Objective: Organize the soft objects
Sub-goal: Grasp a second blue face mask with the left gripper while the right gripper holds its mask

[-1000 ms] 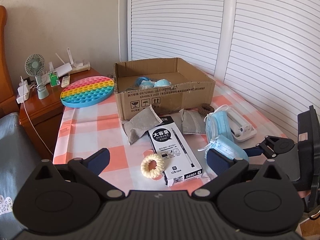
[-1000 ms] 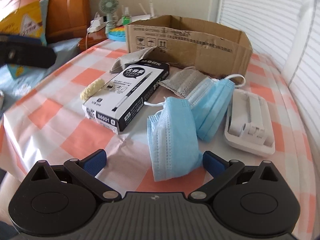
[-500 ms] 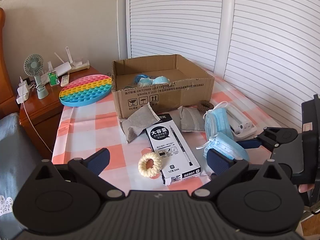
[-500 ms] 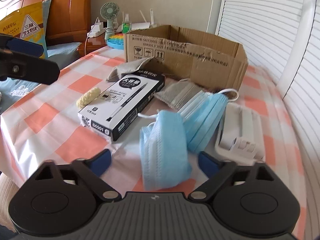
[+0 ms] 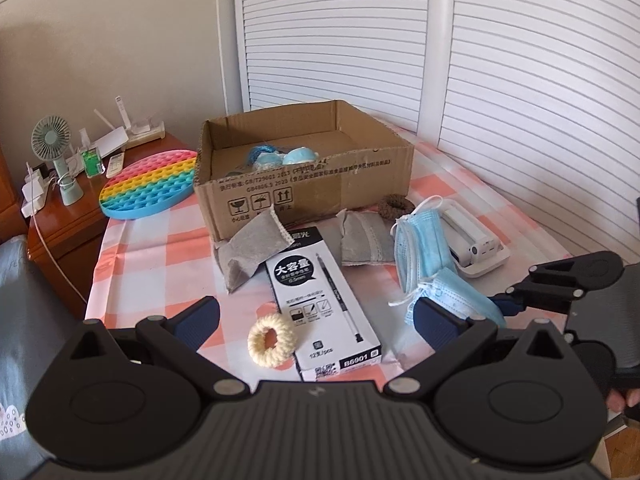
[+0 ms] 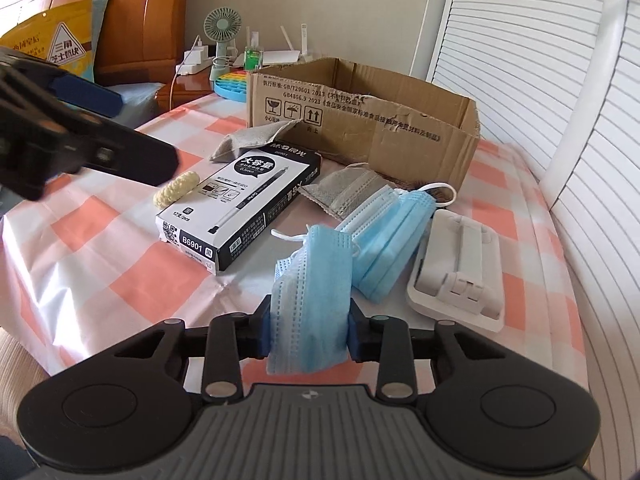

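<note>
We've got the right hand-held gripper (image 6: 308,326) clenched on a mask (image 6: 310,300) low over the table (image 6: 100,248), left hand-held gripper (image 5: 316,316) released; limp mask may slip out or snag its loop before the box (image 6: 360,120).

Box (image 5: 304,188) open on top, way in from above. Pen box (image 6: 240,204), blue masks (image 6: 394,236), white stand (image 6: 460,272) crowd cloth in front. Bare cloth (image 6: 80,236) at left.

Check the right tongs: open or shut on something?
Shut. The right tongs pinch the folded light-blue pleated face mask from both sides, with both blue pads against it.
</note>
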The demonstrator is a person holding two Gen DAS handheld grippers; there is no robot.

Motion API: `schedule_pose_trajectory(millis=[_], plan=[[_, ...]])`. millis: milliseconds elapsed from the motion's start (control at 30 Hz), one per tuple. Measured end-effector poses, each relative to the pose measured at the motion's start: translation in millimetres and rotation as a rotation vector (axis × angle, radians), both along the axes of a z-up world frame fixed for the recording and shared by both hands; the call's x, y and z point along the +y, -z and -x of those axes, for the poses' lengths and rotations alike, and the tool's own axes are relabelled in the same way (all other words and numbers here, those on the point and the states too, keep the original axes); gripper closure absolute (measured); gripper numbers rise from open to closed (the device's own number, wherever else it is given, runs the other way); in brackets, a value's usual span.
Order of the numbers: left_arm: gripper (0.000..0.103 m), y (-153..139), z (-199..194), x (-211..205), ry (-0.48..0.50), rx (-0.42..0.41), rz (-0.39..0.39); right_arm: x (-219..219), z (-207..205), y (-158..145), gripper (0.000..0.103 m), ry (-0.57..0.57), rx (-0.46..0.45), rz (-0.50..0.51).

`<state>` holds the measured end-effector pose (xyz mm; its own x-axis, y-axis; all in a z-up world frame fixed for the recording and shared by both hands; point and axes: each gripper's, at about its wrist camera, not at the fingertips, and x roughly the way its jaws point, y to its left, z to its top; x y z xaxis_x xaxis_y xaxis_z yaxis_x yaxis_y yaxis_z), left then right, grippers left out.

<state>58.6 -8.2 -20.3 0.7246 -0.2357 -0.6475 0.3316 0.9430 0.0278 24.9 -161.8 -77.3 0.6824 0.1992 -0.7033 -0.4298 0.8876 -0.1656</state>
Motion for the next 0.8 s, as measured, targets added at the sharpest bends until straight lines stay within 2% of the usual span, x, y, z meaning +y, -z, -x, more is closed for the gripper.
schedule_pose_trajectory(millis=[267, 467, 667, 800], plan=[[0.001, 7.3, -26.1, -36.7, 0.053, 0.010, 0.004, -15.6, 9.9, -6.2, 0.064, 0.004, 0.001, -0.026], [0.005, 14.5, -41.5, -71.6, 0.096, 0.015, 0.022, -28.3, 16.8, -3.6, 0.064, 0.004, 0.007, -0.004], [0.030, 32.5, -50.5, -99.9, 0.096, 0.046, 0.021, -44.3, 18.3, 1.7, 0.058, 0.024, 0.009, -0.054], [0.037, 43.7, -52.1, -111.3, 0.078, 0.034, -0.003, -50.2, 21.0, 5.1, 0.050, 0.020, -0.008, -0.072]])
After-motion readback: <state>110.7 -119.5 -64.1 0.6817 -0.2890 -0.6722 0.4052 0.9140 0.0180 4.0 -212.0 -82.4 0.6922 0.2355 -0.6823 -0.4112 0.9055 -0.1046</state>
